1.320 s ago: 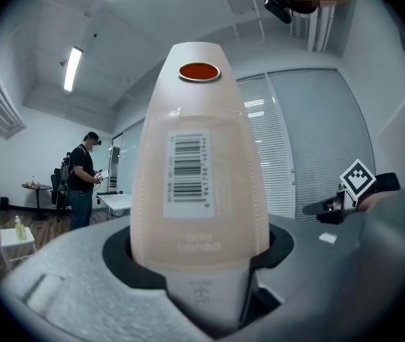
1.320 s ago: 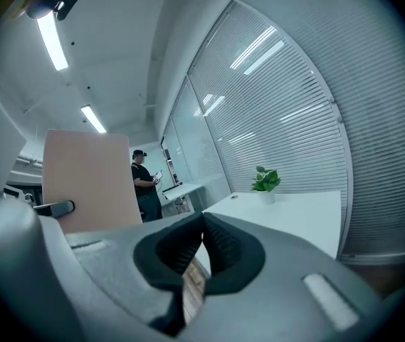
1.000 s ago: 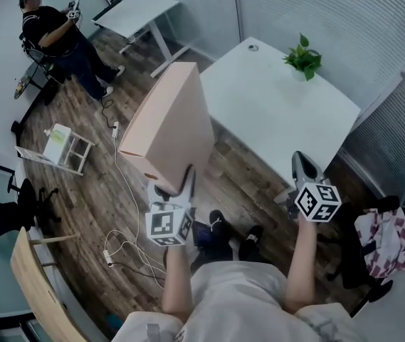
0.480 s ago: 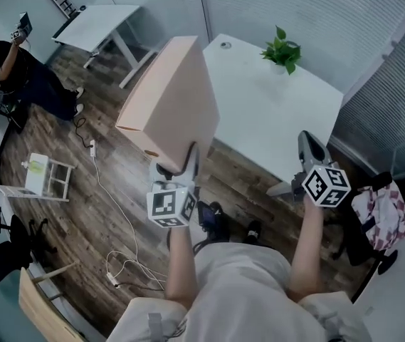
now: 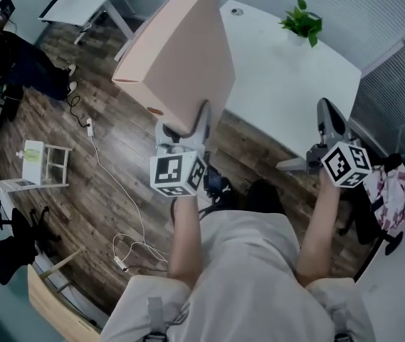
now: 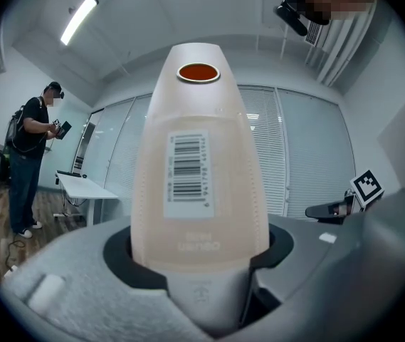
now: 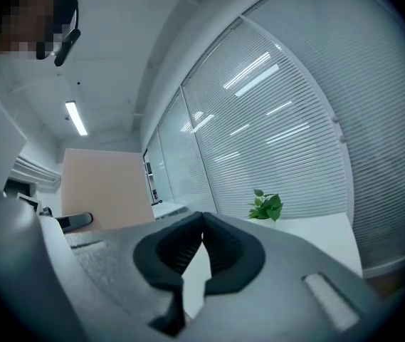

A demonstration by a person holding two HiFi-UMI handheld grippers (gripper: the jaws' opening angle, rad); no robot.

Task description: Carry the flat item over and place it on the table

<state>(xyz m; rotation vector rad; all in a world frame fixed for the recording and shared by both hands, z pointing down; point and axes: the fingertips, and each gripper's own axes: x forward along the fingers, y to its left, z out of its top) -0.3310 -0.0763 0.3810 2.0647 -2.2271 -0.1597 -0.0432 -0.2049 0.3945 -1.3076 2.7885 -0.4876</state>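
The left gripper's [image 5: 183, 127] fingers clamp the lower edge of the flat box [image 5: 177, 55], which rises tilted above them. The right gripper's [image 5: 327, 118] fingers are pressed together, empty. The step wants a firm grip, tipping the box gently onto the worktop [image 5: 280, 84] ahead.

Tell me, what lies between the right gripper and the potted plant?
Only bare white table lies between right gripper and potted plant, as the head view shows.

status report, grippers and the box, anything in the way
Left hand-held gripper shut on flat pink box, upright, not yet on white table. Right hand-held gripper shut, empty. Potted plant at table's far corner.
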